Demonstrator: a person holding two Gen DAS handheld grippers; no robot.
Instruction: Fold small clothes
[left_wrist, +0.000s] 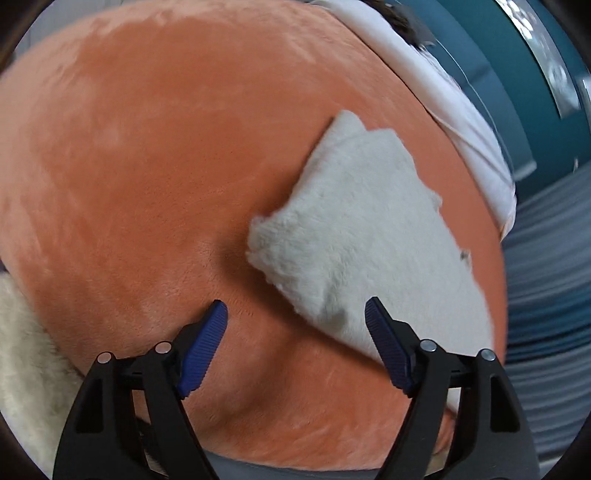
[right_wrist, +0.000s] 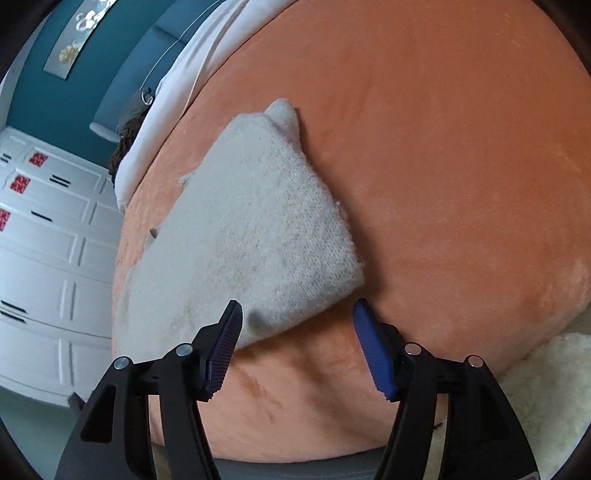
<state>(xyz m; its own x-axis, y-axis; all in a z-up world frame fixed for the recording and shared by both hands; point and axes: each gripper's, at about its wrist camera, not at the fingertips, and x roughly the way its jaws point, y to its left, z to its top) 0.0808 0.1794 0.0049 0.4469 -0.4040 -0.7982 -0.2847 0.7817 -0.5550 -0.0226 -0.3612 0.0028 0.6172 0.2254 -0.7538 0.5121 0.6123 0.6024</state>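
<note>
Nearest the lens, left tool (left_wrist: 295, 321) spread wide, blue pads (left_wrist: 202, 350) clamping nothing, right pad overlapping the near edge of a folded white fleece garment (left_wrist: 354, 243). Right tool (right_wrist: 297, 325) likewise parted and empty, poised at that garment's (right_wrist: 251, 240) near corner. Garment lying flat on an orange plush blanket (left_wrist: 147, 166), white sheet (left_wrist: 461, 122) along its far edge. No containers visible.

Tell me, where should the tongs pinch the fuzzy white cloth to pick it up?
Probably its near edge, coming from the near side. The fuzzy white cloth lies flat and folded on the orange blanket, so only its edges offer something to pinch. The near edge sits just ahead of the open right tongs, and the near corner by the open left tongs.
</note>
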